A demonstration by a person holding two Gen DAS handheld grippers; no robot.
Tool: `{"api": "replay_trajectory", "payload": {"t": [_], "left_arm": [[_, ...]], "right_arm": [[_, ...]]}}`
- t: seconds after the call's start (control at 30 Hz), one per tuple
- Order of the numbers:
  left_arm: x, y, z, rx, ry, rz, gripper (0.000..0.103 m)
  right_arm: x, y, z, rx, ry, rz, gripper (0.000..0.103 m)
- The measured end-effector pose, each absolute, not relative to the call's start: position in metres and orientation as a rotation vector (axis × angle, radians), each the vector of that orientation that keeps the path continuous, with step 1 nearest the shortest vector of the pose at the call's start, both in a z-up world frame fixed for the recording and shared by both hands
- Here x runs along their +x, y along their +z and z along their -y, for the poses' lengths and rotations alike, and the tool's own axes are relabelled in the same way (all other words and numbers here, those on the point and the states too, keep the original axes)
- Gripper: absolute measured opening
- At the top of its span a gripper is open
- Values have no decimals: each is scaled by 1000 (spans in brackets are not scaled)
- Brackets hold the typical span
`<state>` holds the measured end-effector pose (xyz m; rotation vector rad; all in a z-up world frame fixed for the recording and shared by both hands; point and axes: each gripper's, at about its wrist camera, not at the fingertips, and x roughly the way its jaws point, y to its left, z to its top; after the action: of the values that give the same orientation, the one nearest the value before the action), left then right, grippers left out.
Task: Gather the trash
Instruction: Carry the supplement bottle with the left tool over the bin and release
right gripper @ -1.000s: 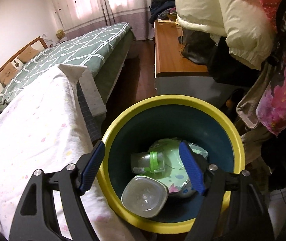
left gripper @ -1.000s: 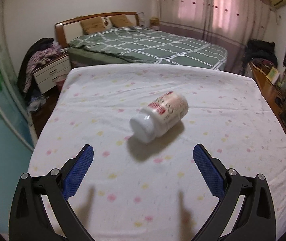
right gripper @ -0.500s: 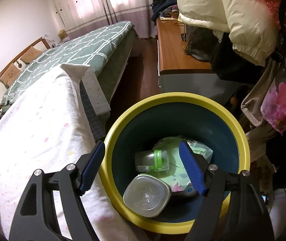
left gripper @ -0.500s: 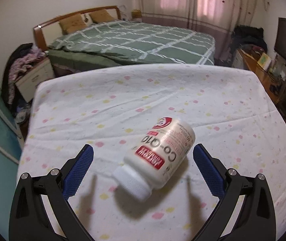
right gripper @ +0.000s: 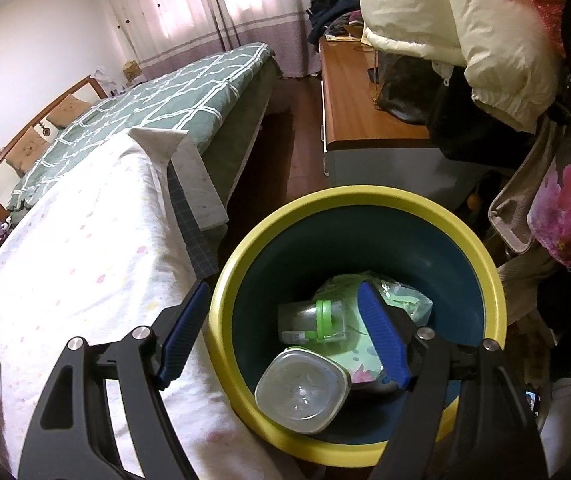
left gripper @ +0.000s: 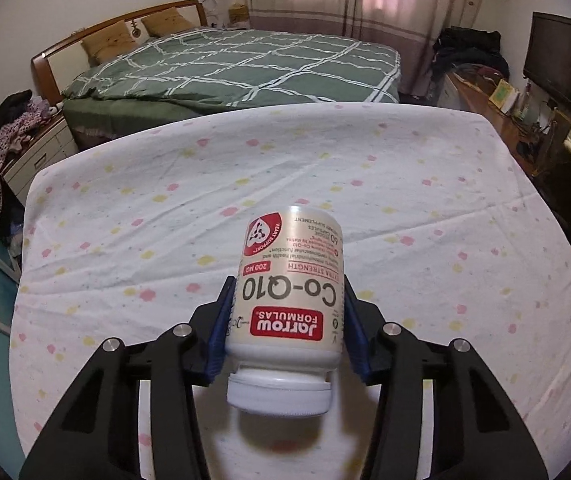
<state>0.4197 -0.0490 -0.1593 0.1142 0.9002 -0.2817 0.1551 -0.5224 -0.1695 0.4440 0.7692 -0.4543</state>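
Bottle label: the white plastic supplement bottle point(left gripper: 289, 292) reads, upside down in the left wrist view, "Jarrow FORMULAS" in a red box, "Co-Q10" in large dark letters, "200 MG", "EXTRA STRENGTH", and "HEART SUPPORT" around a red emblem; the smaller print is too fine to read.
Bottle position: it lies cap toward the camera, its white screw cap point(left gripper: 279, 394) nearest the lens, over the white bedsheet dotted with pink and yellow flowers point(left gripper: 125, 240).
Left hand-held gripper point(left gripper: 285, 326): its jaws have just been closing, and the blue ribbed pads point(left gripper: 221, 328) now press both sides of the bottle's body, gripping it.
Right hand-held gripper point(right gripper: 281, 332): jaws spread wide with nothing between the pads, hanging above the round bin with a yellow rim and dark teal inside point(right gripper: 481, 248).
Bin contents: a clear plastic bottle with a green band point(right gripper: 313, 320), a clear squarish plastic container point(right gripper: 301, 392) and a pale green flowered wrapper point(right gripper: 405, 304).
Bin position: just beside the edge of the flowered bedsheet.
Background: a bed with a green checked quilt point(left gripper: 237, 64).
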Motion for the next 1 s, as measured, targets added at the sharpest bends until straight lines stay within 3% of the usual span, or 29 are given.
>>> {"api": "replay_trajectory", "payload": {"t": [0.4, 1.0], "left_arm": [[369, -128, 112, 130, -385, -853, 48], [264, -104, 364, 227, -811, -844, 48]], "right_arm": [[143, -161, 518, 381, -405, -741, 72], [38, -141, 578, 367, -454, -691, 72]]}}
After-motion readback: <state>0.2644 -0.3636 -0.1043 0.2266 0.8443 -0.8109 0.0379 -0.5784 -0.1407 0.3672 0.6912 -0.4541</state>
